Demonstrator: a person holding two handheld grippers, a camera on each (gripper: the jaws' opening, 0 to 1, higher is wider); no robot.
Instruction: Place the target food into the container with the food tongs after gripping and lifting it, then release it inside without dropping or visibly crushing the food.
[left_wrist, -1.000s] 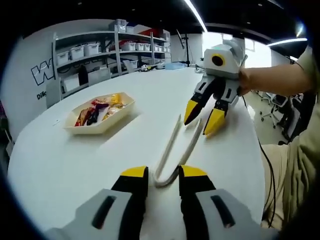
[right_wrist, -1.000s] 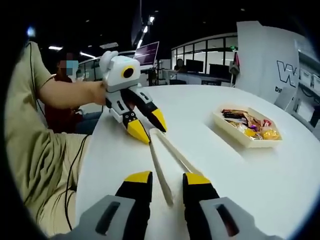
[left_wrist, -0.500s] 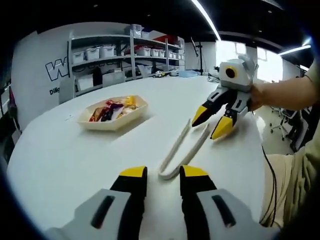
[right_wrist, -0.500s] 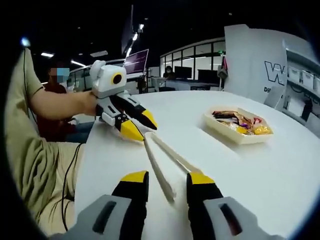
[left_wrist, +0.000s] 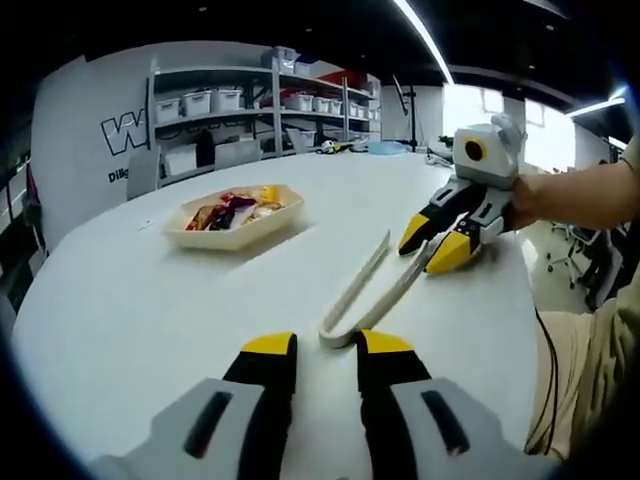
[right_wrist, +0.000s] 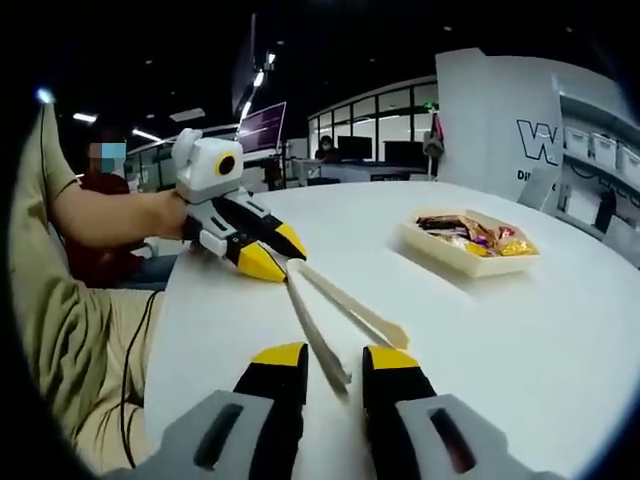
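Cream food tongs (left_wrist: 372, 290) lie flat on the white table (left_wrist: 150, 310), bend toward me in the left gripper view. My left gripper (left_wrist: 327, 345) is open, with its yellow tips either side of that bend. In the right gripper view the tongs (right_wrist: 325, 310) point their two free ends at me. My right gripper (right_wrist: 335, 357) is open, and one tong arm ends between its tips. The left gripper (right_wrist: 272, 252) shows there at the bend. The right gripper (left_wrist: 434, 243) shows at the tongs' far ends. A beige boat-shaped tray (left_wrist: 236, 232) holds wrapped snacks.
The tray (right_wrist: 450, 257) sits about a tong's length to the side of the tongs. Shelves with storage bins (left_wrist: 250, 100) stand behind the table. A person's sleeve and leg (right_wrist: 70, 330) border the near table edge, and a cable (left_wrist: 545, 370) hangs there.
Both grippers have come lower and closer to the tongs. The right gripper's tips now sit at the tongs' free ends, and its jaw gap looks slightly narrower. The tongs have not moved.
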